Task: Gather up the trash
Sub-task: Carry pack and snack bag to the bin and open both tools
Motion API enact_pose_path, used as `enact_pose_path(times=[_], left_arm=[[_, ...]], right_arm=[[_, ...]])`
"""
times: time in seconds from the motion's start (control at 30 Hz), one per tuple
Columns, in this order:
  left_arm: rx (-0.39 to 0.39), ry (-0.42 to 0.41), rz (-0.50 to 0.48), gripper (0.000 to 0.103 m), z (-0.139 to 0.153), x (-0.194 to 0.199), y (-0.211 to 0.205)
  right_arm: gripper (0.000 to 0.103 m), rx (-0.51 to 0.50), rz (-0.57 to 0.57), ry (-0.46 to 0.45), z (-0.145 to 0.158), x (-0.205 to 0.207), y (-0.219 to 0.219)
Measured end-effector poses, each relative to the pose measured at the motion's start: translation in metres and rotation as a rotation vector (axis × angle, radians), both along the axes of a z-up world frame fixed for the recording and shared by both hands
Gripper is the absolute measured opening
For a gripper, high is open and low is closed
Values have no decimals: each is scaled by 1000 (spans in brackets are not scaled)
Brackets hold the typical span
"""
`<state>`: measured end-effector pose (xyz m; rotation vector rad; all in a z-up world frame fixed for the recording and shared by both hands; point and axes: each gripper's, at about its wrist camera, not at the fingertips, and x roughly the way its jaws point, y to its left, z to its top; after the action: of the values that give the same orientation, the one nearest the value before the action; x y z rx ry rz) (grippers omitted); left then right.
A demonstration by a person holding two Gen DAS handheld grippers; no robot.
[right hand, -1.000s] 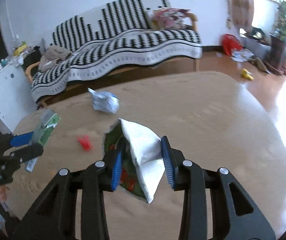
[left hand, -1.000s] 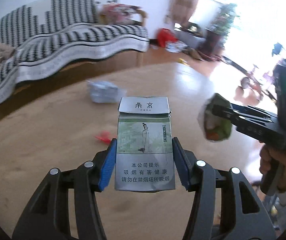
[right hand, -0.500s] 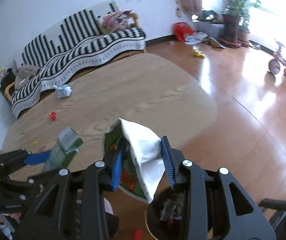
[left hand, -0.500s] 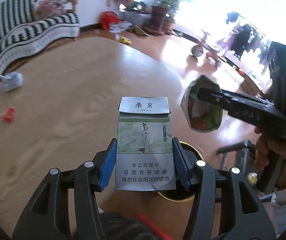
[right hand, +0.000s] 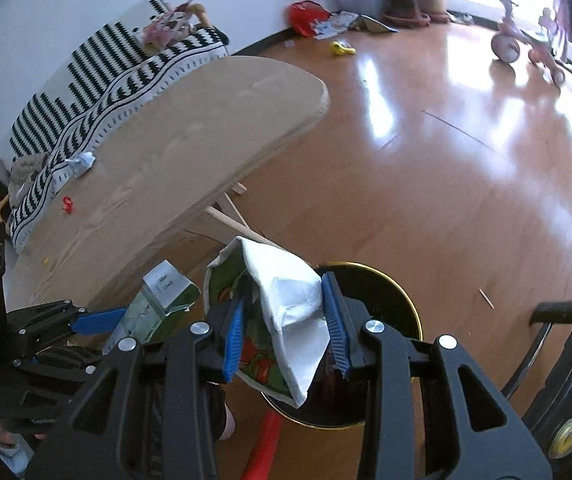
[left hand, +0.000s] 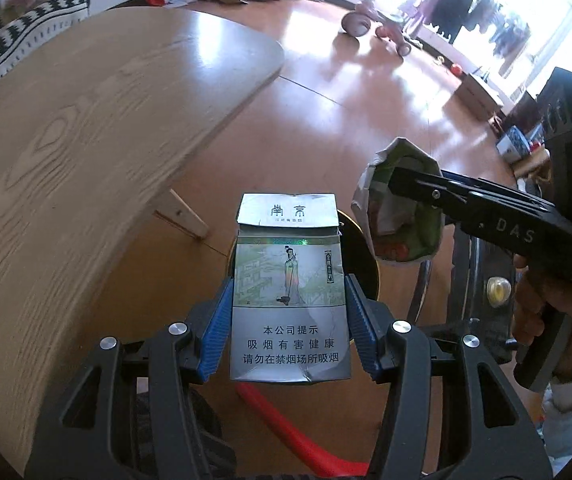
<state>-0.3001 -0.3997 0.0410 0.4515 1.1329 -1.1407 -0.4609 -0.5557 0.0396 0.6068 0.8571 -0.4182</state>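
My left gripper [left hand: 289,332] is shut on a silver and green cigarette pack [left hand: 289,304], its lid flap bent up. The same pack [right hand: 154,308] shows at the lower left of the right wrist view, in the left gripper [right hand: 98,318]. My right gripper [right hand: 284,330] is shut on a crumpled white and green snack wrapper [right hand: 286,320]; the wrapper [left hand: 402,216] also hangs at the right of the left wrist view. Both hang over a dark round bin with a gold rim [right hand: 402,304] on the floor; the bin [left hand: 360,248] is mostly hidden behind the pack.
A pale wooden table [right hand: 190,152] lies to the left with a crumpled silver wrapper [right hand: 80,162] and a small red scrap [right hand: 68,205] on it. A striped sofa [right hand: 98,76] stands behind. A red tube [left hand: 286,436] and a black metal frame [right hand: 558,320] flank the bin.
Both grippers have swung off the table top to its right edge and sunk toward the floor, carrying the pack and the wrapper. The bin has come into view beneath them.
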Motion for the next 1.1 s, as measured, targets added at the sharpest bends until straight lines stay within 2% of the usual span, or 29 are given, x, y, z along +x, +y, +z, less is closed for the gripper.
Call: enact_pose_path(times=[0.63,0.67,0.7,0.73,0.77,0.8,0.83,0.97,1.1], left_arm=[[25,3,-30,53,-8,-16,-13],[34,-5,-29,56,-9,-18,-14],[40,-13,-28,62,-10,-20,-15],[37,-21,-25,84,-10,-24,-17],[13,-33,-21,97,-8,-27,-17],[-10,-49,-20,97,-6,-29,-15],[-15,-65,-27,97,-3,-31,-15],[-16,-78,3,97,8,-22,-5],[-51,-113,129,97,34,15,28]], right_arm=[[37,24,-20,4,-5,-2,-12],[38,28,-19,4,-5,-3,-12],[39,38,-23,5,-6,-2,-12],[42,43,-29,6,-6,-2,-14],[60,44,-38,6,-6,-4,-16],[74,39,-59,17,-5,-5,-18],[96,32,-83,28,-5,-7,-20],[97,33,-136,56,-5,-11,-27],[97,-20,-124,12,3,2,-23]])
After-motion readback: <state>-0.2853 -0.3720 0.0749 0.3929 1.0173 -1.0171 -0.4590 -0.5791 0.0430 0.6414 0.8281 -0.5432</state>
